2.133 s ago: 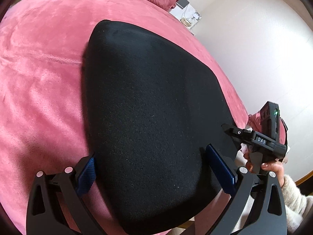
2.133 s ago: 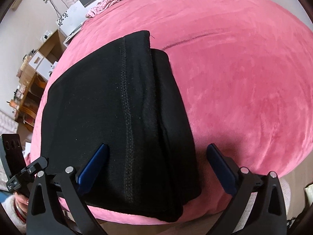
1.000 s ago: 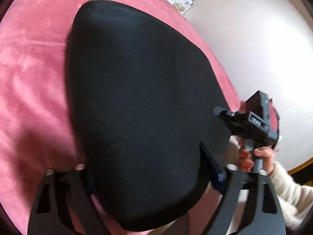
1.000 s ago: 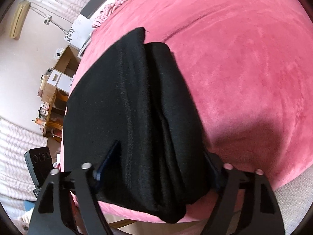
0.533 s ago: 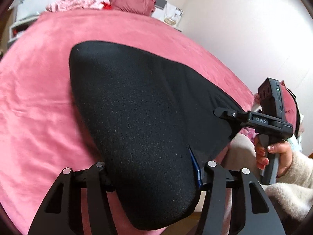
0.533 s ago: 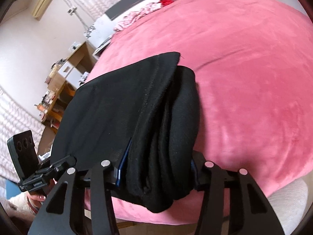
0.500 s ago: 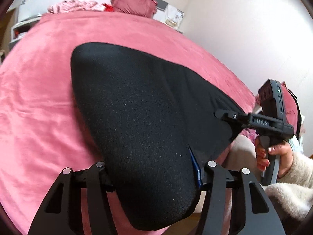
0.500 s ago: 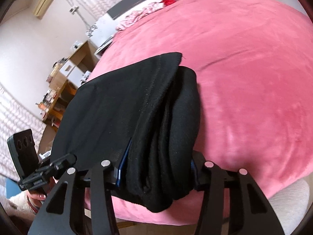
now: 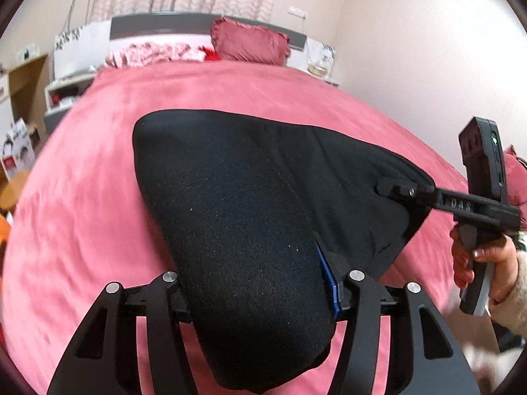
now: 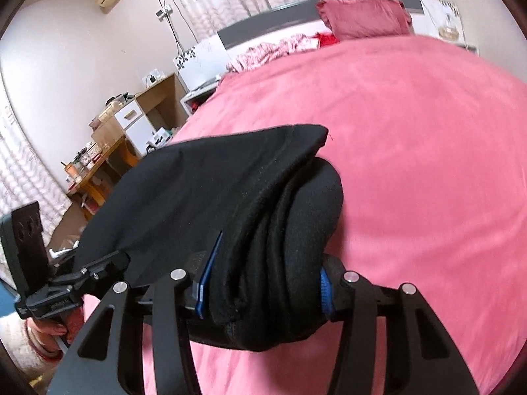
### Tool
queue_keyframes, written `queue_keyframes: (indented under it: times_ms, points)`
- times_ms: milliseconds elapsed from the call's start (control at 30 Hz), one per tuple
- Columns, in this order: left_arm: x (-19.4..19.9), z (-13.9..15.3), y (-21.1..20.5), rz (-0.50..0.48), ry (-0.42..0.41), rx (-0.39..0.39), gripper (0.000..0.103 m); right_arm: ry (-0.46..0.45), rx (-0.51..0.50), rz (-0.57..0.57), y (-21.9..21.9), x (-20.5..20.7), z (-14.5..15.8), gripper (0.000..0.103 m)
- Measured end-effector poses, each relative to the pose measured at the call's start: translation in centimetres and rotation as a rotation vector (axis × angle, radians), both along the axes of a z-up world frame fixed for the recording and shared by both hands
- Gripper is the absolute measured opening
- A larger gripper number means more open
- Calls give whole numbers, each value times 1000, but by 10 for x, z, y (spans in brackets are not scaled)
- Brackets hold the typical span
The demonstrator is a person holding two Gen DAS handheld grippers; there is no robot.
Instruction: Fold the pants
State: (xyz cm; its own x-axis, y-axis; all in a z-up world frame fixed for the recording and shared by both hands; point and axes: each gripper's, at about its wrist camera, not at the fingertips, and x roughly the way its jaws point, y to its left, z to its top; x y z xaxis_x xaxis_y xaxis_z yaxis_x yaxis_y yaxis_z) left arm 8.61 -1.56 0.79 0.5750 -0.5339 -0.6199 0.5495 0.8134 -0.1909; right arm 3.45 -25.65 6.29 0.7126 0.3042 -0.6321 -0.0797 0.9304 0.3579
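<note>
The black pants (image 9: 237, 197), folded into a thick bundle, hang between both grippers with their near edge raised off the pink bed. My left gripper (image 9: 257, 291) is shut on the rounded fold at one near corner. In the right wrist view my right gripper (image 10: 263, 291) is shut on the layered edge of the pants (image 10: 230, 181), blue pads pressing on both sides. The right gripper (image 9: 405, 191) also shows in the left wrist view, biting the far corner, with a person's hand (image 9: 474, 260) on its handle. The left gripper (image 10: 108, 263) shows at the lower left of the right wrist view.
The pink bedspread (image 9: 230, 89) stretches ahead to a grey headboard with a red pillow (image 9: 250, 44) and crumpled pink cloth. A wall (image 9: 428, 49) runs along the bed's right side. A wooden desk with clutter (image 10: 108, 151) and drawers stands left of the bed.
Both grippers went from open around the pants' near edge to shut on it, then rose. The near edge lifted off the bed and the headboard came into view.
</note>
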Motion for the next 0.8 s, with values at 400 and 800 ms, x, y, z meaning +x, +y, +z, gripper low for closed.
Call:
queue_keyframes:
  times_ms: [400, 800]
  points:
    - [99, -62, -9, 154, 59, 80, 77, 0, -20, -152, -15, 73, -74, 84]
    - [59, -21, 40, 315, -46, -33, 94, -141, -227, -154, 8, 36, -18, 57]
